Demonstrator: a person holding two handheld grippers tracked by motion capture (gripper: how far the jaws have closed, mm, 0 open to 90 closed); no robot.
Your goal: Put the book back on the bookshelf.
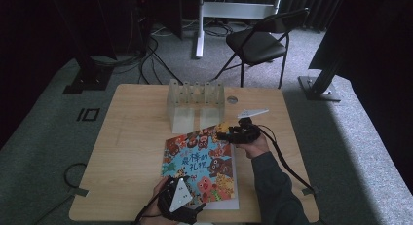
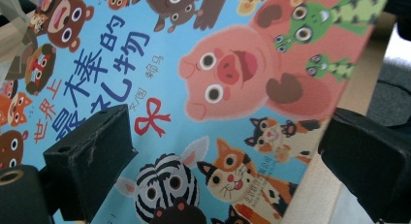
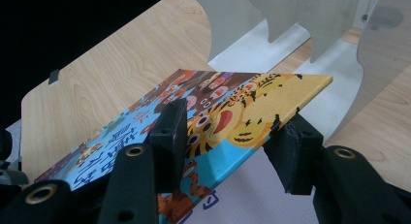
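A picture book (image 1: 199, 161) with a bright cover of cartoon animals lies on the wooden table (image 1: 131, 137). My right gripper (image 1: 228, 134) is at the book's far right corner. In the right gripper view that corner (image 3: 252, 103) is tilted up between the jaws of the right gripper (image 3: 231, 139). One jaw lies over the cover and the other sits under the edge, with a wide gap left between them. My left gripper (image 1: 191, 198) hovers over the book's near left corner. Its own view shows the left gripper (image 2: 228, 153) open, with the cover (image 2: 218, 73) between the spread jaws.
A translucent slotted book rack (image 1: 195, 103) stands at the table's back, just beyond the raised corner (image 3: 291, 25). A white sheet or page (image 3: 242, 200) shows under the book. On the floor behind the table stands a black folding chair (image 1: 258, 40).
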